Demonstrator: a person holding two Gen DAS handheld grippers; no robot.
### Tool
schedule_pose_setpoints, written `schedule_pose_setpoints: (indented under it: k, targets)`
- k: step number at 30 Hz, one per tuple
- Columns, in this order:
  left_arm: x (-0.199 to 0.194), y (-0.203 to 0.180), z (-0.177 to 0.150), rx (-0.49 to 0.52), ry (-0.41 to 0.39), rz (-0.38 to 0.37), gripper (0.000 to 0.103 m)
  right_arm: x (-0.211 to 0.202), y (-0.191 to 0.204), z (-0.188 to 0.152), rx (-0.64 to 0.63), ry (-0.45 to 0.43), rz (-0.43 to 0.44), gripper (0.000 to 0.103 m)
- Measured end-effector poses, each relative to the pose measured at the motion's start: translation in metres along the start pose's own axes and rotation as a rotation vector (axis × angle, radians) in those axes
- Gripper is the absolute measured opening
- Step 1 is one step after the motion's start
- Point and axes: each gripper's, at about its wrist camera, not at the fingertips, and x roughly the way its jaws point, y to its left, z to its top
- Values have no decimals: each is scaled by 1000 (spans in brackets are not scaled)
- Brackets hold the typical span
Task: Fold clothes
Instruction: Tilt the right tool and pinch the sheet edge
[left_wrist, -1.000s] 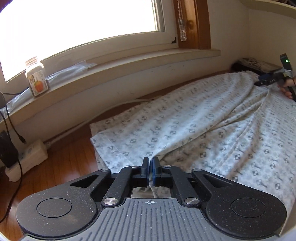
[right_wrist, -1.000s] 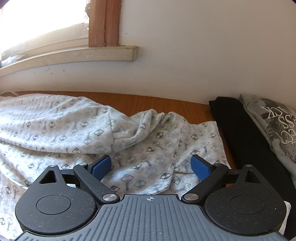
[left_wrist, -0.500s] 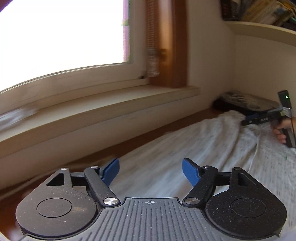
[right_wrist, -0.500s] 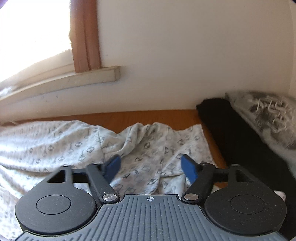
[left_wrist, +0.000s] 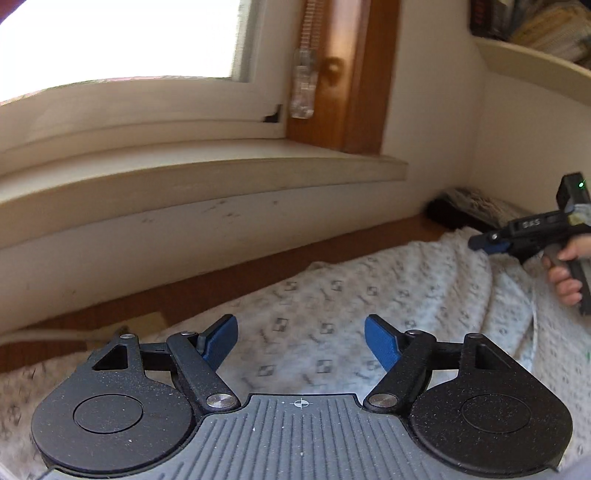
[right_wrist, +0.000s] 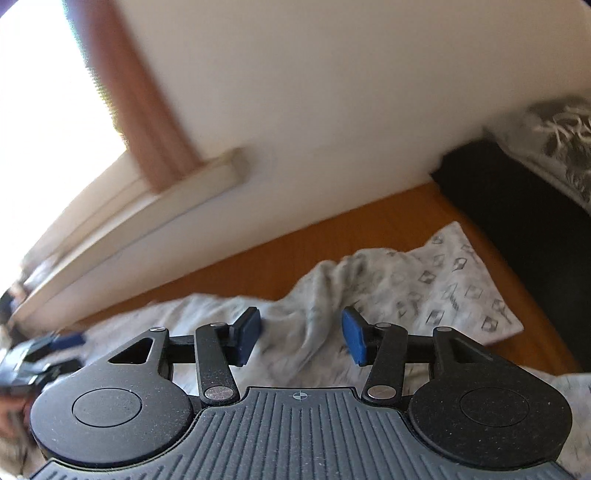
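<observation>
Pale patterned cotton, a garment (left_wrist: 332, 295) printed with small grey squares, is spread across the wooden floor (right_wrist: 332, 236) below the window sill (left_wrist: 207, 177), with one rumpled corner (right_wrist: 454, 280) lying just beside a folded black garment (right_wrist: 524, 236) and a grey printed one (right_wrist: 557, 140) near the wall. The left gripper (left_wrist: 300, 341) is held above the near stretch of the cloth with its blue pads (left_wrist: 221, 339) set wide apart and nothing caught between them. The right gripper (right_wrist: 299, 338) is tilted over the bunched ridge near that corner; its jaws are closing, the ridge is seen in the gap, yet no pinch by the pads (right_wrist: 352, 339) is shown so far. The step in hand is judged to be the taking of new holds for the next fold, with little of the task done, since the cloth lies mostly in a single layer. For the next move, the ridge would need to be fully clamped by the right gripper, and an edge found and pinched by the left, before anything is lifted.
</observation>
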Motion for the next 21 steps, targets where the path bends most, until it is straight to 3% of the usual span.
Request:
schedule_pose_setpoints:
  k: [4, 6, 7, 8, 10, 12, 17, 21]
  targets:
    - [0, 1, 1, -1, 6, 8, 79, 23, -4, 12, 101, 26, 19, 50]
    - [1, 0, 1, 4, 9, 13, 79, 28, 0, 15, 107, 32, 19, 44]
    - [1, 0, 1, 7, 10, 15, 79, 30, 1, 16, 111, 42, 26, 14]
    - [1, -1, 1, 9, 11, 17, 79, 25, 3, 17, 122, -5, 32, 4]
    - [1, 0, 1, 8, 11, 20, 79, 9, 5, 20, 147, -133, 43, 4]
    - [2, 1, 1, 1, 20, 22, 79, -12, -7, 21, 260, -263, 50, 4]
    - [4, 3, 1, -8, 34, 25, 80, -5, -12, 15, 245, -162, -110, 5]
    - [6, 3, 1, -11, 56, 26, 80, -18, -6, 21, 202, -188, -170, 16]
